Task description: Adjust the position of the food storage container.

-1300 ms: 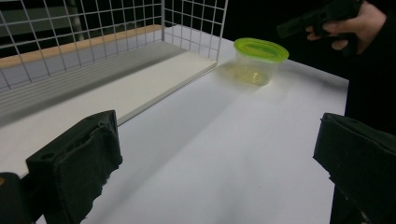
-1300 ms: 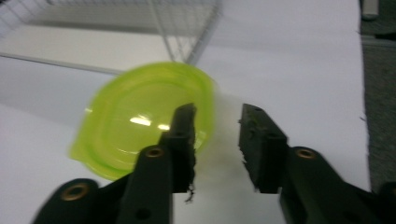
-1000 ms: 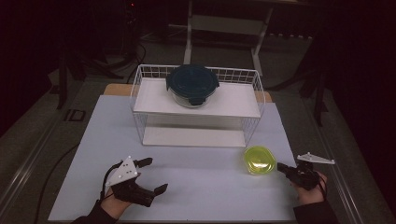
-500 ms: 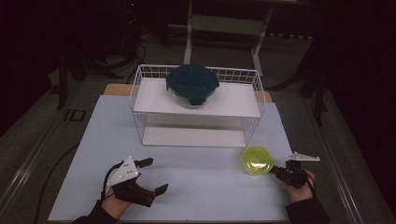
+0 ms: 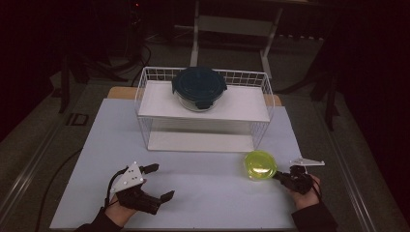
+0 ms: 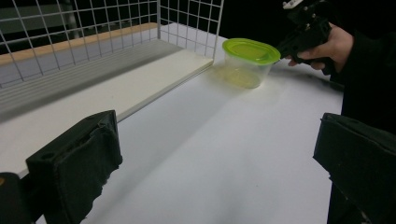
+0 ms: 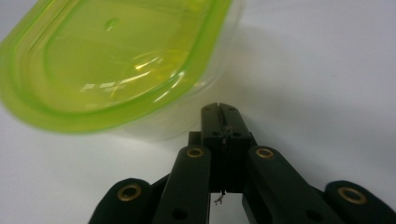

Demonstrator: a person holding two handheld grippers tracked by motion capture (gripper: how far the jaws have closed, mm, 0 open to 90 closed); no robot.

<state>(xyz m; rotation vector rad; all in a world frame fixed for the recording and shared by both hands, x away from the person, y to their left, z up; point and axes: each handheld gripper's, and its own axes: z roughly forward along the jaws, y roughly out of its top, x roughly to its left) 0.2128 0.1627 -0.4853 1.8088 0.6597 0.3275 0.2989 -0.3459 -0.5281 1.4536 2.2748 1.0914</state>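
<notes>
A clear plastic container with a lime-green lid (image 5: pixel 260 165) (image 6: pixel 250 58) (image 7: pixel 116 60) stands on the white table top, just in front of the right corner of the wire rack. My right gripper (image 5: pixel 279 175) (image 7: pixel 220 109) lies low at its right side. Its jaws are shut flat on each other with nothing between them, and the tips sit right by the container's wall under the lid rim. In the left gripper view that right gripper (image 6: pixel 285 46) reaches the lid's edge. My left gripper (image 5: pixel 162 181) rests at the front left with its jaws wide open and empty.
A white wire rack (image 5: pixel 145 96) with two shelves stands at the back middle of the table (image 5: pixel 203 193). A round glass container with a dark teal lid (image 5: pixel 199 87) sits on its upper shelf. The rack's lower board (image 6: pixel 140 88) lies ahead of the left gripper.
My right gripper has moved left and a little down, up against the green-lidded container, which seems to have slid slightly left. The left gripper has stayed put.
</notes>
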